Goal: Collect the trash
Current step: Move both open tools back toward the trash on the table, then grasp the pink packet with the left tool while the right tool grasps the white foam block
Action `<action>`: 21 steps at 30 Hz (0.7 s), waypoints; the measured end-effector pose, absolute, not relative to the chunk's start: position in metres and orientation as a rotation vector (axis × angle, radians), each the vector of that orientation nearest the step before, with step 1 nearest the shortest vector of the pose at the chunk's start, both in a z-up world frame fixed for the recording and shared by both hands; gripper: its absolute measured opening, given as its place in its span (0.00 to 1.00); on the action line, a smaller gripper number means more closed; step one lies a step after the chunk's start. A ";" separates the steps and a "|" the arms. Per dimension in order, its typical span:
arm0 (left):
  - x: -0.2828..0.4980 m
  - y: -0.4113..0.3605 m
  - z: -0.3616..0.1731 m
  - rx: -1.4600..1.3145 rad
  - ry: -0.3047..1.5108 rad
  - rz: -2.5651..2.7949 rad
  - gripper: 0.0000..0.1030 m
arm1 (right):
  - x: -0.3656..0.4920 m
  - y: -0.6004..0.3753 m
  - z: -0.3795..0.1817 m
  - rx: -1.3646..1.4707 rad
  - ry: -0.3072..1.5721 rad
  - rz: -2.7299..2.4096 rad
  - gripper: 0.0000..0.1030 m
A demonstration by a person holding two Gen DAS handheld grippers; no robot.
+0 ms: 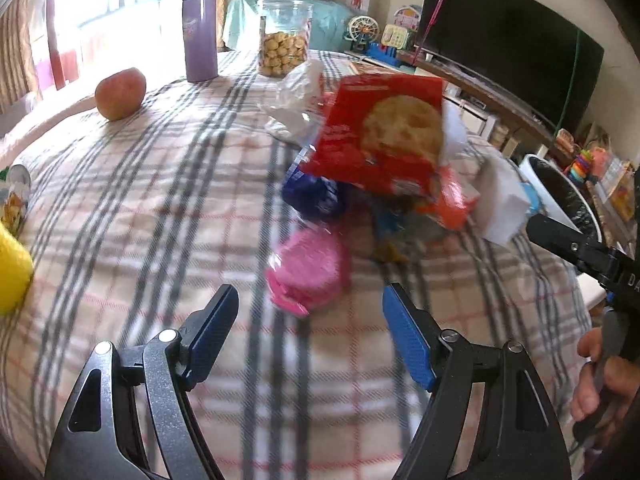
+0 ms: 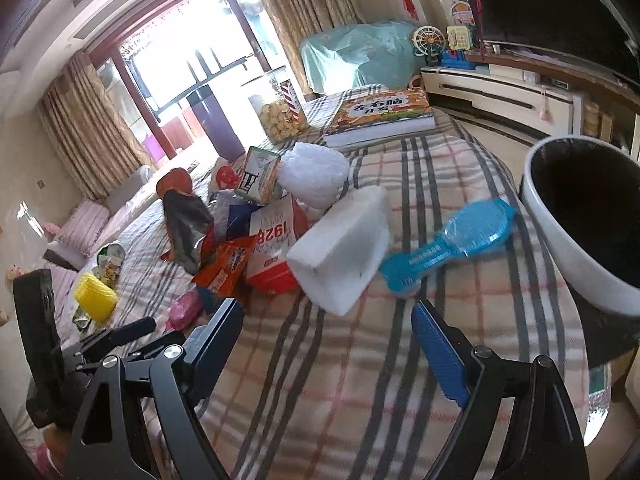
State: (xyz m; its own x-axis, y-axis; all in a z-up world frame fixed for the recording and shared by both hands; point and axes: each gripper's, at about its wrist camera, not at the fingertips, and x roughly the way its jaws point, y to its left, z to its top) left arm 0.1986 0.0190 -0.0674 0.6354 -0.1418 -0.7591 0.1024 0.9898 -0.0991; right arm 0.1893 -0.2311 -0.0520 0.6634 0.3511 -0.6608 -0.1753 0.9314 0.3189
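Observation:
A pile of trash lies on the checked tablecloth. It holds a red biscuit bag, a blue wrapper, an orange wrapper, a red-and-white carton and a white foam block. A pink wrapper lies just ahead of my left gripper, which is open with its pads clear of it. My right gripper is open and empty, just short of the foam block. A crushed blue plastic bottle lies to the block's right. A white bin with a black liner stands off the table's right edge.
An apple, a purple flask and a biscuit jar stand at the far side. A thick book lies far right. A yellow item and a can are on the left. A hand holds the right gripper.

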 end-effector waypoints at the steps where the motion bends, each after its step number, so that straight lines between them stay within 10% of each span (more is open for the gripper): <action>1: 0.204 0.021 -0.069 -0.042 0.874 -0.138 0.74 | 0.194 -0.230 -0.053 0.231 0.791 0.292 0.85; 8: 0.228 0.016 -0.081 0.016 0.922 -0.149 0.71 | 0.221 -0.225 -0.060 0.223 0.799 0.263 0.81; 11: 0.224 0.010 -0.079 0.045 0.903 -0.163 0.48 | 0.227 -0.226 -0.066 0.235 0.824 0.272 0.44; 21: 0.181 0.008 -0.073 -0.022 0.886 -0.176 0.47 | 0.192 -0.237 -0.052 0.251 0.797 0.308 0.36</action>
